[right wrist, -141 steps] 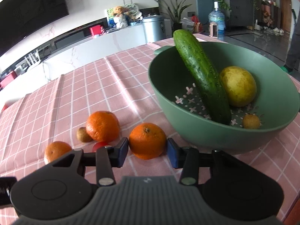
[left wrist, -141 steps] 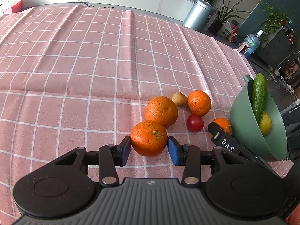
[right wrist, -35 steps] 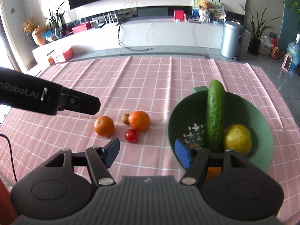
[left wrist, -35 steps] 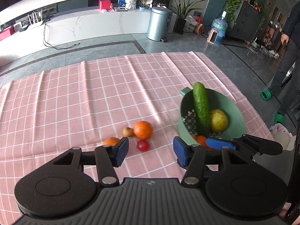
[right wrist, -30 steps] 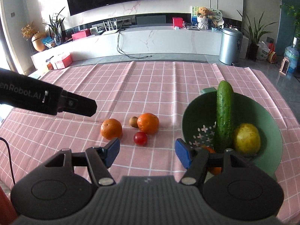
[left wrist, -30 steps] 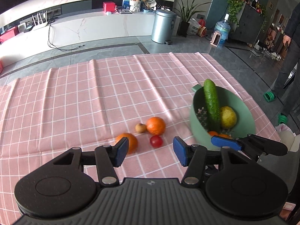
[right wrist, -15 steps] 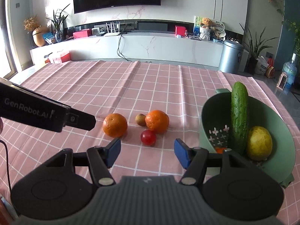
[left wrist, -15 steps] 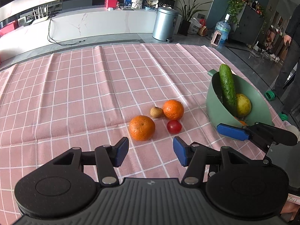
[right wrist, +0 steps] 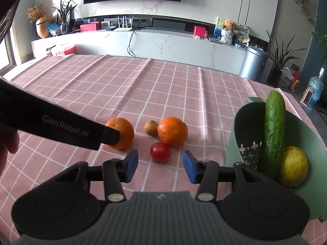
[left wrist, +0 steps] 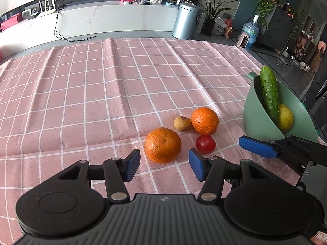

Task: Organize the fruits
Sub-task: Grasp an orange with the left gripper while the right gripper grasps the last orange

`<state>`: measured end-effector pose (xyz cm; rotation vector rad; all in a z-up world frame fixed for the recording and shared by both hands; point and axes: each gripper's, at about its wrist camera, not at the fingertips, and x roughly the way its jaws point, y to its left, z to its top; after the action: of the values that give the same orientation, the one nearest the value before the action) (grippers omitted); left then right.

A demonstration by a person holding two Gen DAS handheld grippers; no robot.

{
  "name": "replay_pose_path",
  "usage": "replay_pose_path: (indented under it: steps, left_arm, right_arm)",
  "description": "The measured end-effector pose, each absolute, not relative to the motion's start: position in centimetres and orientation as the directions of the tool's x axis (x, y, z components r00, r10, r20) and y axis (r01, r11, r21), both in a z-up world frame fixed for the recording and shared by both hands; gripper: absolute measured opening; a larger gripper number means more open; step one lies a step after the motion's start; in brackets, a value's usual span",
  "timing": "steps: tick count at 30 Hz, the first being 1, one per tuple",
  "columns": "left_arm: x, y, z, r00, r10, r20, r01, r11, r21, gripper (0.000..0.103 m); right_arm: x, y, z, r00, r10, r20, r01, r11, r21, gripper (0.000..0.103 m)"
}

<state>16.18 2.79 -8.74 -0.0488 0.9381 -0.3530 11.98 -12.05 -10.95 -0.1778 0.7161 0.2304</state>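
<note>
On the pink checked cloth lie a near orange (left wrist: 163,144), a far orange (left wrist: 204,120), a small brown fruit (left wrist: 181,123) and a red tomato (left wrist: 205,143). My left gripper (left wrist: 164,165) is open and empty, just short of the near orange (right wrist: 120,133). My right gripper (right wrist: 160,166) is open and empty, just short of the tomato (right wrist: 160,152), with the far orange (right wrist: 172,132) and the brown fruit (right wrist: 151,128) behind it. The green bowl (right wrist: 235,126) at the right holds a cucumber (right wrist: 273,130) and a yellow fruit (right wrist: 293,165). The bowl also shows in the left wrist view (left wrist: 257,120).
The cloth (left wrist: 102,94) stretches far to the left and back. The left gripper's arm (right wrist: 51,122) crosses the right wrist view's left side. One blue pad of the right gripper (left wrist: 257,146) shows near the bowl. A bin (left wrist: 187,20) stands beyond the table.
Both grippers have come down and forward towards the loose fruit. The left one now faces the near orange, the right one the tomato. Both stay open.
</note>
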Motion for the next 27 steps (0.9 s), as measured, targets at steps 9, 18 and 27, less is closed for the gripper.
replay_pose_path:
  steps: [9,18,27]
  left_arm:
    - [18.0,2.5,-10.0,0.521,-0.311,-0.795,0.251,0.946,-0.205,0.064]
    - [18.6,2.6,-10.1,0.497,-0.365,-0.787,0.262,0.928,-0.264,0.050]
    - [18.9,4.3,-9.1,0.532,-0.364,-0.765,0.213,0.931,-0.295,0.049]
  right_arm:
    - [13.6,-11.6,-11.5,0.740,0.128,-0.660,-0.286,0.949,-0.136,0.046]
    - [15.0,-11.0,-11.7,0.747,0.111,-0.656,-0.310,0.930,-0.196,0.044]
    - [17.0,-9.9,-12.1,0.740,0.068,-0.669,-0.330,0.903,-0.274,0.044]
